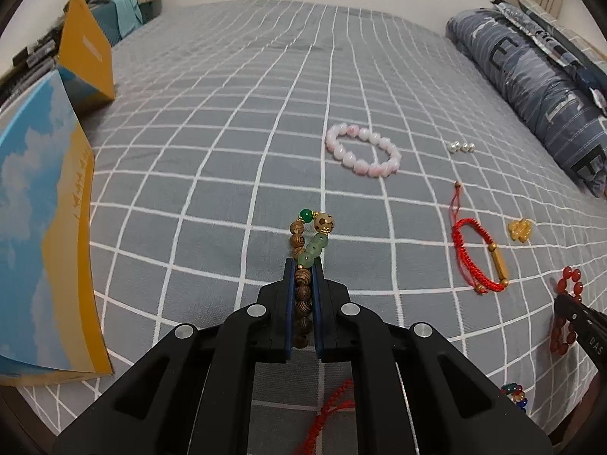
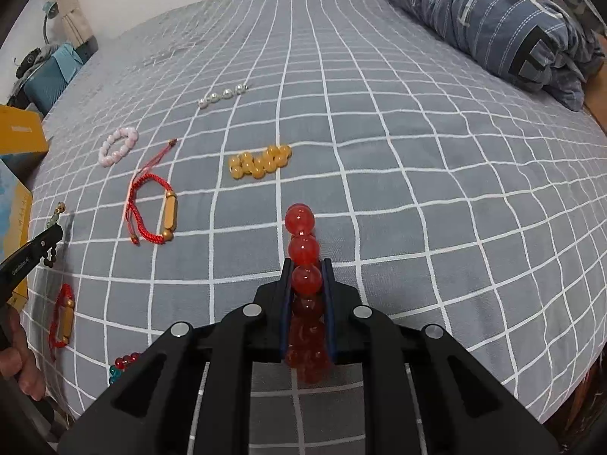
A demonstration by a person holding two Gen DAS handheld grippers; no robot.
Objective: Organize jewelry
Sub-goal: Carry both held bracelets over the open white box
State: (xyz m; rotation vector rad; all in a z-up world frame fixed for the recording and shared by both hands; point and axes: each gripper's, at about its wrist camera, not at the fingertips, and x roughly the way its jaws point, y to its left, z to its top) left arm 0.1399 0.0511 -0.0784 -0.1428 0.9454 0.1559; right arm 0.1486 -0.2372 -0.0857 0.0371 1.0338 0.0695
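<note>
Right wrist view: left gripper (image 2: 51, 233) shows small, unclear white lettering.

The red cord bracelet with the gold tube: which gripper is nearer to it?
Left. The left gripper sits just beside the red cord bracelet; the right gripper lies farther off.

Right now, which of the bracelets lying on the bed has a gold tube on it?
The red cord bracelet, lying between the pink bead bracelet and the yellow bead bracelet. The others there are plain rings of beads.
</note>
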